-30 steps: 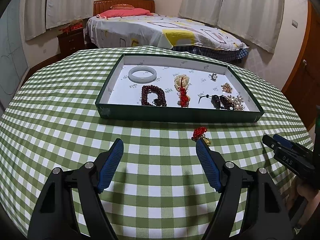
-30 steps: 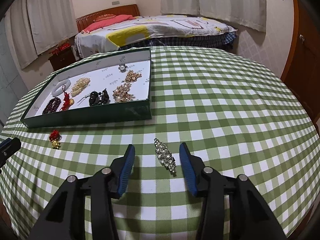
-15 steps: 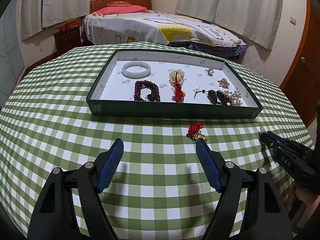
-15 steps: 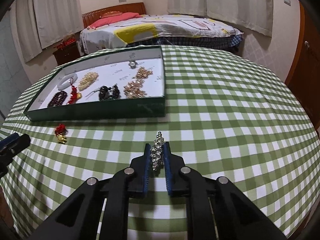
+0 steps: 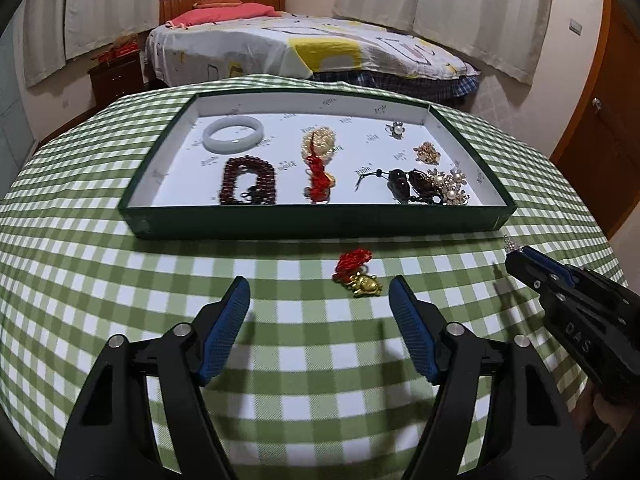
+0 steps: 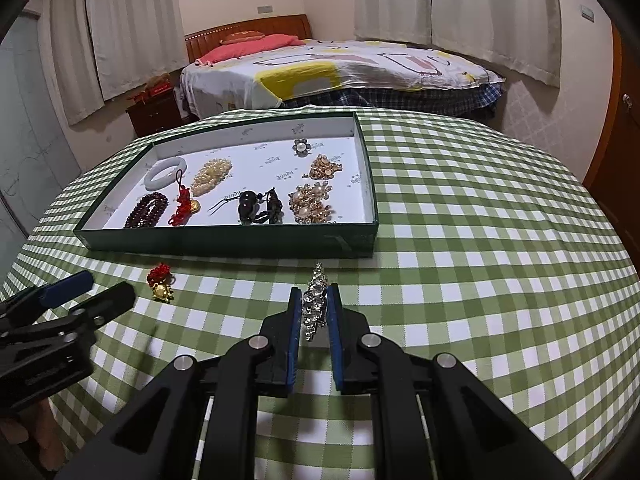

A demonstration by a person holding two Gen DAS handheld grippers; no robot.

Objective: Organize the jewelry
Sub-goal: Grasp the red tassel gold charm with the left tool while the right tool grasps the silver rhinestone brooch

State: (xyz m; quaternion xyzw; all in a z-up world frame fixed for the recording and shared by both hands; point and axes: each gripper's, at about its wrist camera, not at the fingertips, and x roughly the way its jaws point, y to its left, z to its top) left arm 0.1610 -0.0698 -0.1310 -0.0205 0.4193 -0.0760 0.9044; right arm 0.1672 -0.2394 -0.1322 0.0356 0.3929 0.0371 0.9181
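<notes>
My left claw (image 5: pixel 320 304) hangs spread, its jaws just narrowing with nothing between them, over the green-checked worktop (image 5: pixel 120 272); the red-and-gold charm (image 5: pixel 356 274) lies ahead. Beyond sits the green tray (image 5: pixel 320 224), then a bed (image 5: pixel 304 50). My right claw (image 6: pixel 314 312) clamps the crystal brooch (image 6: pixel 315 304).

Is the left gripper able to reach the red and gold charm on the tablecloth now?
Probably yes. The left gripper is open, and the red and gold charm lies just ahead of its fingertips, toward the right finger, with only bare tablecloth between them.
</notes>
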